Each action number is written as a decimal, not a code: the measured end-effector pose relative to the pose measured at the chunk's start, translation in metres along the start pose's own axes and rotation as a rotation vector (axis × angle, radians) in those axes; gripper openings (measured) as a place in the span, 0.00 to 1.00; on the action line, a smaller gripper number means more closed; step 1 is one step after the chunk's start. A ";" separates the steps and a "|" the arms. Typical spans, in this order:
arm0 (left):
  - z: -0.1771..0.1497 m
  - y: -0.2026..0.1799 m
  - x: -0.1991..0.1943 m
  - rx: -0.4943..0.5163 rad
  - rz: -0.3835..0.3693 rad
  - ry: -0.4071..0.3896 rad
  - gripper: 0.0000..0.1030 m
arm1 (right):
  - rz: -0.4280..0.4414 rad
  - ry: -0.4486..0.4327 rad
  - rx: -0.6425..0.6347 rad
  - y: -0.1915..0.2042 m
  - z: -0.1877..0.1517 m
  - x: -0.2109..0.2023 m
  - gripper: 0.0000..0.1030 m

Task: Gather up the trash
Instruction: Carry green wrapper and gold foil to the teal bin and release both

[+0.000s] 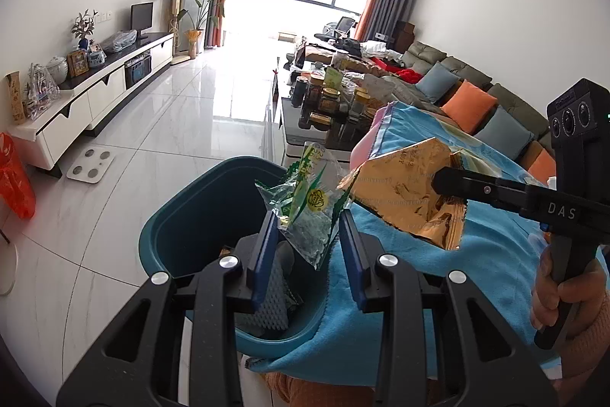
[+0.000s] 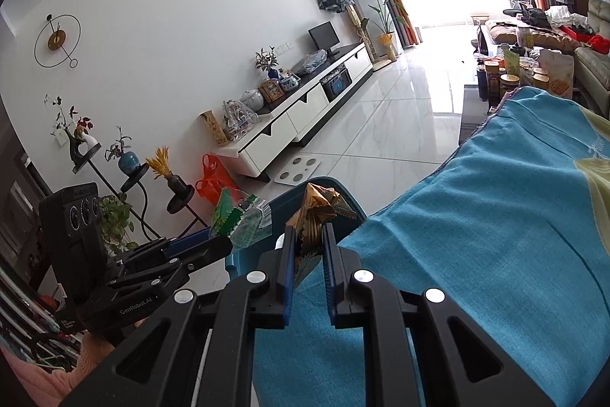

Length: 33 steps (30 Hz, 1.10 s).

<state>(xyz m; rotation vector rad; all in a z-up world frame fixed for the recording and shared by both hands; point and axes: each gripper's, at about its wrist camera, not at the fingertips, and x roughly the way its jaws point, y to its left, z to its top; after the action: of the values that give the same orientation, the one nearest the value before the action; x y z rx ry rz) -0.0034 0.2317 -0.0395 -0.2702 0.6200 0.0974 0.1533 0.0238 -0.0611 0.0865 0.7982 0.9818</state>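
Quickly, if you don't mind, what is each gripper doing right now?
Left gripper: closed on the green and clear wrapper, above the teal bin.
Right gripper: closed on the gold foil wrapper.

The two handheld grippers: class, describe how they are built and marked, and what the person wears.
Both are black, with silver pivot bolts and blue finger pads. The right gripper reads "DAS"; the left gripper reads "GenRobot.AI". Each carries a boxy three-lens camera. The sleeve is salmon pink knit.

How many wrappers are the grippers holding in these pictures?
2. The left gripper holds a clear green wrapper over the bin; the right gripper holds a gold wrapper beside it. Others may lie hidden inside the bin.
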 end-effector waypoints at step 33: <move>-0.005 0.018 0.043 -0.061 0.077 0.072 0.34 | -0.027 0.121 -0.017 0.016 0.011 0.067 0.12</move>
<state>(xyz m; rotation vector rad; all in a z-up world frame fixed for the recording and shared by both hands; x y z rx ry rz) 0.0254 0.2478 -0.0728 -0.3100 0.7003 0.1813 0.1691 0.0876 -0.0841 0.0017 0.8994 0.9751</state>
